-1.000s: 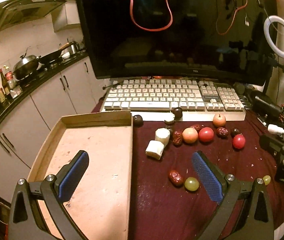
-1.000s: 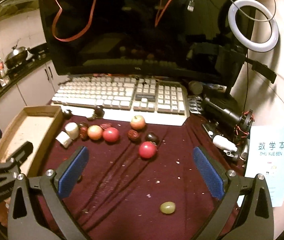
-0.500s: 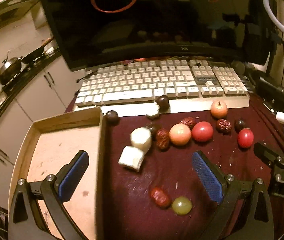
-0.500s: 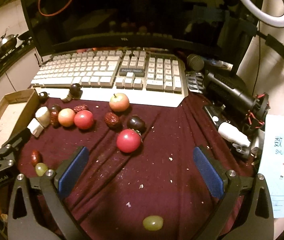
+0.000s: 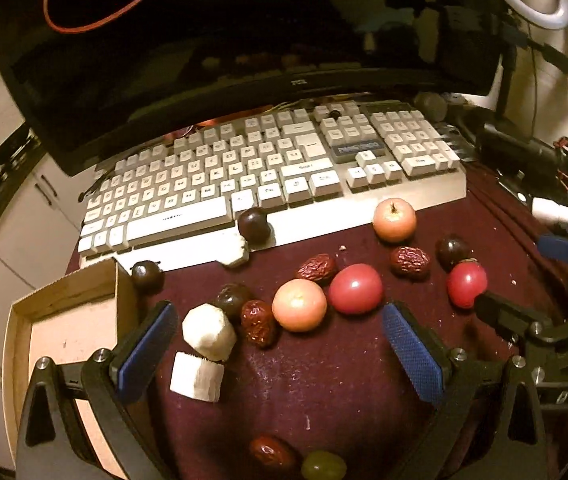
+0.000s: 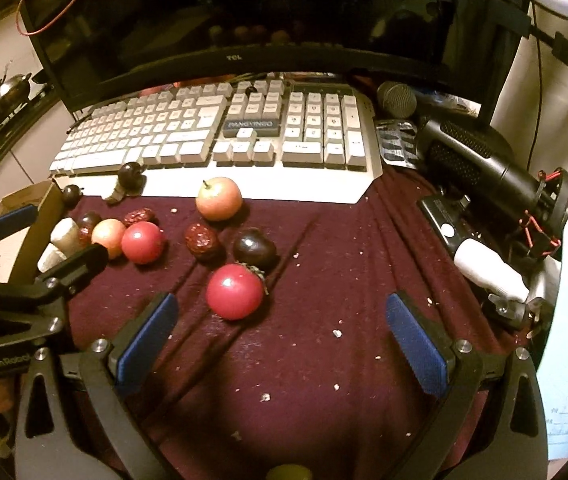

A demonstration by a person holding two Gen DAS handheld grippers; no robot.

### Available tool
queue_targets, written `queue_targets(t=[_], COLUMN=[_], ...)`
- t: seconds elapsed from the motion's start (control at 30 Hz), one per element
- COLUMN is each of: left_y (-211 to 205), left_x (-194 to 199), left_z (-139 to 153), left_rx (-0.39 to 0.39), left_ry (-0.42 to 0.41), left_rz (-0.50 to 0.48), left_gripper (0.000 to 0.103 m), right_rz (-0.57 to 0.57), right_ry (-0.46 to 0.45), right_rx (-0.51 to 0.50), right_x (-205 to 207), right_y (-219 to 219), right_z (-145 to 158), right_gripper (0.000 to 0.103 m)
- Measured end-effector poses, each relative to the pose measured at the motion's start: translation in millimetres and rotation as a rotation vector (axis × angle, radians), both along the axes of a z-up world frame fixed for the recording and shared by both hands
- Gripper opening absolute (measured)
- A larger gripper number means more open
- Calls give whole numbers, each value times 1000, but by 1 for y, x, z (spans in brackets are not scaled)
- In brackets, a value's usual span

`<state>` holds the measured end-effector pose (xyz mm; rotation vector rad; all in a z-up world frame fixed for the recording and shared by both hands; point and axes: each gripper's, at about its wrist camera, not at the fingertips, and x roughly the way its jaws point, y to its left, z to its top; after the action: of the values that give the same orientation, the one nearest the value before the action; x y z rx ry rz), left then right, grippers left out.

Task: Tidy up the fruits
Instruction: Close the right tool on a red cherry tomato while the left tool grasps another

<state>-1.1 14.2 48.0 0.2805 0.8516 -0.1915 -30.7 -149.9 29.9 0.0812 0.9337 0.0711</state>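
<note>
Both tools hang over the maroon-cloth-covered bench (image 6: 324, 280) with nothing between their blue pads. The left tongs (image 5: 280, 344) are spread wide and released, framing the cluster in the centre of the left wrist view: two white peeled fruit chunks (image 5: 204, 348), a wrinkled dark-red jujube (image 5: 258, 322), a pale orange round fruit (image 5: 299, 310) and a glossy red tomato-like fruit (image 5: 355, 289), all touching or nearly so. That wide stance looks chosen so one piece can be taken without nudging its neighbours.

The shallow brown cardboard tray (image 5: 64, 292) sits at the left edge of that view, just beside the chunks, probably as the place the fruit is meant to go; no fruit shows inside it.

The right tongs (image 6: 280, 336) are likewise released and empty, aimed at the lone shiny red round fruit (image 6: 235, 291) slightly left of centre in the right wrist view, with a dark purple plum-like fruit (image 6: 254, 247) just beyond it. A small blush apple (image 6: 219, 199) rests near the white mechanical keyboard (image 6: 220, 136) in the upper middle. A green grape (image 5: 323, 465) and another jujube lie at the bottom edge of the left view.
</note>
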Motion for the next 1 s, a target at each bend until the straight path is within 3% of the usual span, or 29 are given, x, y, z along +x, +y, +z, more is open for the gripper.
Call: queue_targets(t=[0.17,0.33,0.4,0.43,0.53,0.6,0.73,0.9,1.0], left_y=[0,7,8,6,2,-3,-17,-28,-32], left_x=[5,5,3,3,5,5,6,13,15], left_z=[0,3,5,5,4,4,2,-4,-6], left_rx=[31,61,62,67,47,29,13,5,-5], left_ry=[1,-17,-28,-27,-4,10,23,72,91], left_rz=[-40,-41,-53,-66,-106,-128,-184,-208,-218], left_gripper=[99,99,94,93,80,79,74,59,59], right_rz=[32,50,52,54,67,73,61,59,68], right_ry=[9,42,73,52,47,47,48,48,45], right_rx=[25,33,46,34,32,57,88,112,109], right_x=[7,15,19,18,18,18,16,15,15], right_y=[3,6,6,6,6,1,-13,-19,-19], right_z=[-5,-15,-22,-20,-21,-20,-19,-20,-20], right_gripper=[103,89,73,72,56,37,36,36,36])
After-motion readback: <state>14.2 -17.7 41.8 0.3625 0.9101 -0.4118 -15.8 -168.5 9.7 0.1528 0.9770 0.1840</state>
